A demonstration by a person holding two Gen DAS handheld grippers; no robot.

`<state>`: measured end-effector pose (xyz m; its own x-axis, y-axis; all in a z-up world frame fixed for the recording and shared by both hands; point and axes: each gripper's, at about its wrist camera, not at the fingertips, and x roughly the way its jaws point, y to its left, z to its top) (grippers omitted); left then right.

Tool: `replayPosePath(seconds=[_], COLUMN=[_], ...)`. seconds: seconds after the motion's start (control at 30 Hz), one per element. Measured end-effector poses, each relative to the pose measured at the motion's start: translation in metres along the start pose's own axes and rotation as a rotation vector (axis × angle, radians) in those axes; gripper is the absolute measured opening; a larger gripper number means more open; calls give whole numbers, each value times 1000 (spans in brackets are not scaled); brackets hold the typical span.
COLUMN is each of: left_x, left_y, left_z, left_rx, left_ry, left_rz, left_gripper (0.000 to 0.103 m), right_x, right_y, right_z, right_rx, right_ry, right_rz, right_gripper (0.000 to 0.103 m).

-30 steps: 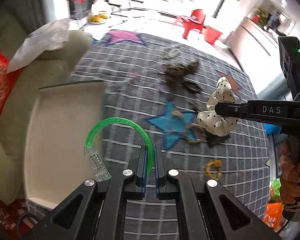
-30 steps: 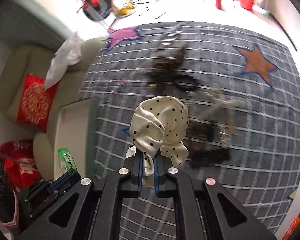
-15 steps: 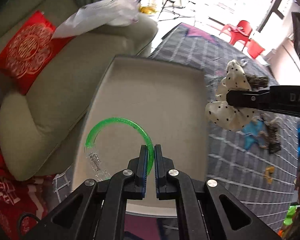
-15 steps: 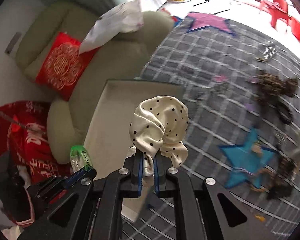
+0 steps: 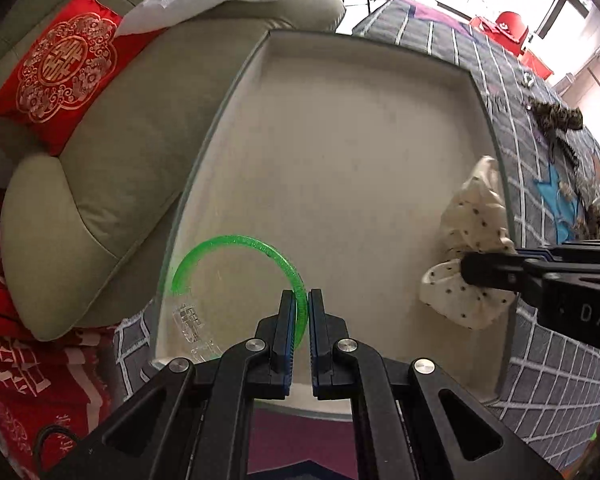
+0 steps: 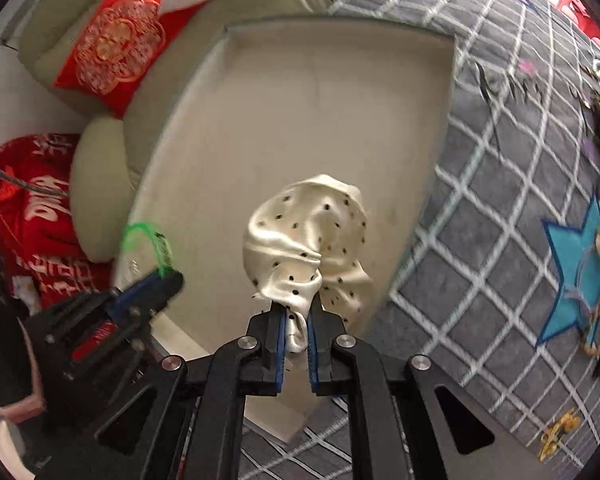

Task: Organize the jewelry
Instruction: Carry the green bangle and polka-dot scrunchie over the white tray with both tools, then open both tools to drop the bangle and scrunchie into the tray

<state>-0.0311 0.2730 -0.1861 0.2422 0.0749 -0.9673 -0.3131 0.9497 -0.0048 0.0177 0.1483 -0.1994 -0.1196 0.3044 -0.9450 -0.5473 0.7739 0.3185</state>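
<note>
Jewelry is being held over the beige tray (image 5: 340,128): green bangle (image 5: 236,242) pinched by left tongs (image 5: 303,300), dotted scrunchie (image 6: 308,232) by right tongs (image 6: 297,312), lettered "DAS", cut off at 3 o'clock.

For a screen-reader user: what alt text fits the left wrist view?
The left gripper pinches a green bangle above an empty beige tray. At right, the right gripper holds a polka-dot scrunchie over the tray's edge.

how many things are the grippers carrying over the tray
2: a green bangle in the left gripper over the tray's near-left corner, and a spotted scrunchie in the right gripper over its right edge.
</note>
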Motion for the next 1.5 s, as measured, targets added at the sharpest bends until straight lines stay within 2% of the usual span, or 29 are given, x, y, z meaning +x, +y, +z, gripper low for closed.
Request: replayPosePath(seconds=[0.43,0.67,0.77,0.8,0.87,0.9,0.93,0.97,1.0,1.07,1.13,1.27,1.4,1.5], left_x=[6,5,4,4,3,2,0,-1,-3,-13,-15,-17,-25,-30], left_y=[-17,-20,-18,-19,-19,-19,-20,-19,-18,-17,-18,-20,-23,-24], left_z=[-17,-18,-16,-15,-15,-15,-14,-14,-13,-12,-10,-9,-10,-14], left_rx=[95,136,137,138,139,140,140,139,131,129,139,134,114,100], left_ry=[18,18,30,35,29,24,20,16,6,-46,-43,-41,-43,-40], left_rz=[14,34,35,38,45,45,52,56,68,98,89,91,83,78], left_gripper=[8,8,8,8,8,10,19,65,103,103,103,103,103,103], right_x=[6,9,3,3,-1,-5,-9,-13,-17,-28,-39,-55,-68,-75], right_y=[1,-3,-8,-7,-5,-5,-5,-4,-6,-12,-17,-24,-30,-38], right_z=[-43,-32,-29,-26,-20,-21,-18,-16,-14,-12,-12,-16,-32,-45], right_rx=[25,78,88,90,90,91,93,98,105,134,160,180,198,226], right_ry=[42,45,34,27,10,-3,-17,-31,-44,-83,-116,-137,-144,-148], right_rz=[-26,8,28,34,39,40,50,56,61,78,83,62,42,34], right_gripper=[9,13,23,29,47,61,64,64,65,65,72,73,82,82])
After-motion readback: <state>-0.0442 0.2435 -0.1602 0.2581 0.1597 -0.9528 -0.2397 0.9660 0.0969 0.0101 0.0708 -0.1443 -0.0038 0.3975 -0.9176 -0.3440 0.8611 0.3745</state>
